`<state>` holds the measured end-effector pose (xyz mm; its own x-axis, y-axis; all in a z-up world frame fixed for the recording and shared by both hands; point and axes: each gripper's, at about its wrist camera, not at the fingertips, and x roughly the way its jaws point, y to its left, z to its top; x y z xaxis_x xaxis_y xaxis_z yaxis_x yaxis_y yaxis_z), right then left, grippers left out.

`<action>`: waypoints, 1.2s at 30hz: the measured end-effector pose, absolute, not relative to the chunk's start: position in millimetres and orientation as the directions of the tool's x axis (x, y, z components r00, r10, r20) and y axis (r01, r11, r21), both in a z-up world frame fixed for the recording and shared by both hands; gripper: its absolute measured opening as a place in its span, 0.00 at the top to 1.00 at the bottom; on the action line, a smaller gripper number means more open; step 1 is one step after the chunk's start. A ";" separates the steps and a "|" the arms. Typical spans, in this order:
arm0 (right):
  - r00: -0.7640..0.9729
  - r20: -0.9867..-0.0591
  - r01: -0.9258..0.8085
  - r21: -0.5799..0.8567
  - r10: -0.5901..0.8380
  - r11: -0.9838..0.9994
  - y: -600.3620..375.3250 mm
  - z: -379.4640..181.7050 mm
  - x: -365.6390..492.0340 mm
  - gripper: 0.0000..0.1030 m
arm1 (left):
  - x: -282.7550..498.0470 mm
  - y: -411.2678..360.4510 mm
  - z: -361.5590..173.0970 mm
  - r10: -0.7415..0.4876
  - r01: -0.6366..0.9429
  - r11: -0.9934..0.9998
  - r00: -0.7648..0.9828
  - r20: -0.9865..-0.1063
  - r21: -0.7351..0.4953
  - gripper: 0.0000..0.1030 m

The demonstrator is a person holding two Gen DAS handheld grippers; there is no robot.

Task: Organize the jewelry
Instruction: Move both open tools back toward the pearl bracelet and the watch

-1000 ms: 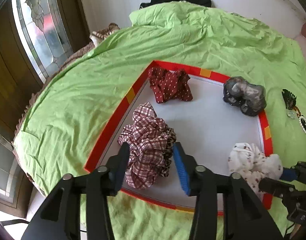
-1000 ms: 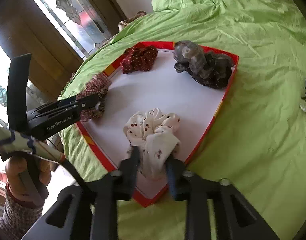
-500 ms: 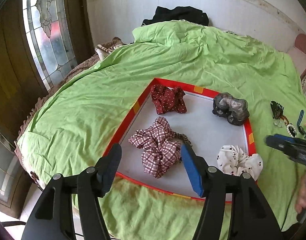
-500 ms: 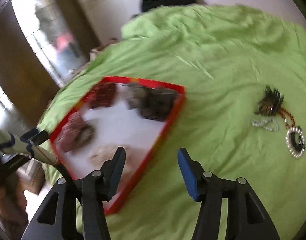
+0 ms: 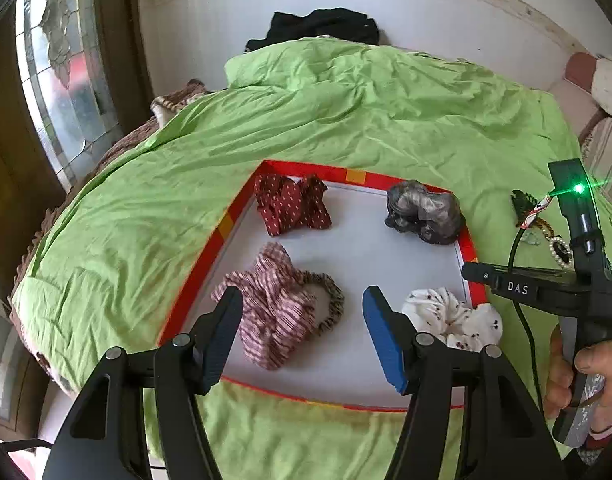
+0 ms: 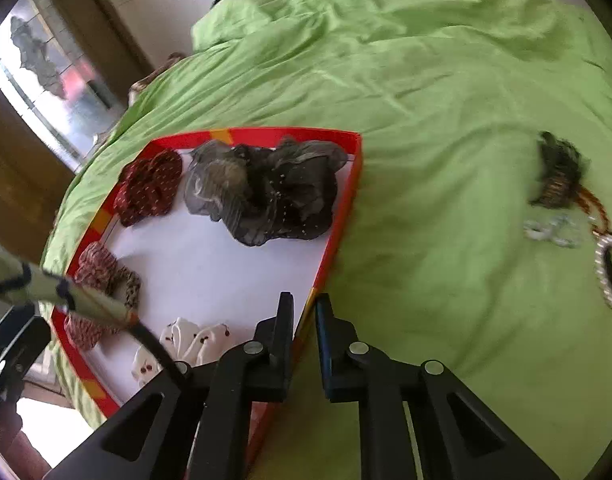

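Observation:
A red-rimmed white tray (image 5: 221, 226) lies on the green bedcover. In it lie a plaid scrunchie (image 5: 275, 308), a dark red dotted one (image 5: 291, 204), a grey one (image 5: 424, 212) and a white spotted one (image 5: 454, 316). My left gripper (image 5: 301, 328) is open and empty, raised above the plaid scrunchie. My right gripper (image 6: 304, 332) is nearly shut and empty over the tray's right rim (image 6: 348, 196). Loose jewelry lies on the cover to the right: a dark feathered piece (image 6: 558, 172), a small silver piece (image 6: 552, 232) and a pearl ring piece (image 6: 610, 272).
The green bedcover (image 5: 346, 112) spreads all round the tray. A window (image 5: 61, 80) and wooden frame stand at the left. A black cloth (image 5: 318, 30) lies at the bed's far end by the white wall. The right gripper's body (image 5: 578, 280) shows at the right.
Both grippers let go of their scrunchies and pulled back. The right gripper opened, swung away from the white scrunchie, and has now narrowed over the tray's right rim.

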<state>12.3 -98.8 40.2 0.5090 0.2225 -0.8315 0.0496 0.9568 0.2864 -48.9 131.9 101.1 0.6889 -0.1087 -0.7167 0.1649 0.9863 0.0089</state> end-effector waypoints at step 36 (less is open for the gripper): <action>0.790 -0.535 0.368 0.024 -0.299 0.930 -306.6 200.6 -223.5 0.45 | -157.0 -57.3 235.8 -0.426 0.454 0.886 0.720 -0.547 -0.093 0.26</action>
<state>-223.5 -306.6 200.6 0.7905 -0.2990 -0.5346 0.3676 0.9297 0.0237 -157.0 -57.3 235.8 0.7205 -0.4262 -0.5470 0.4538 0.8862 -0.0929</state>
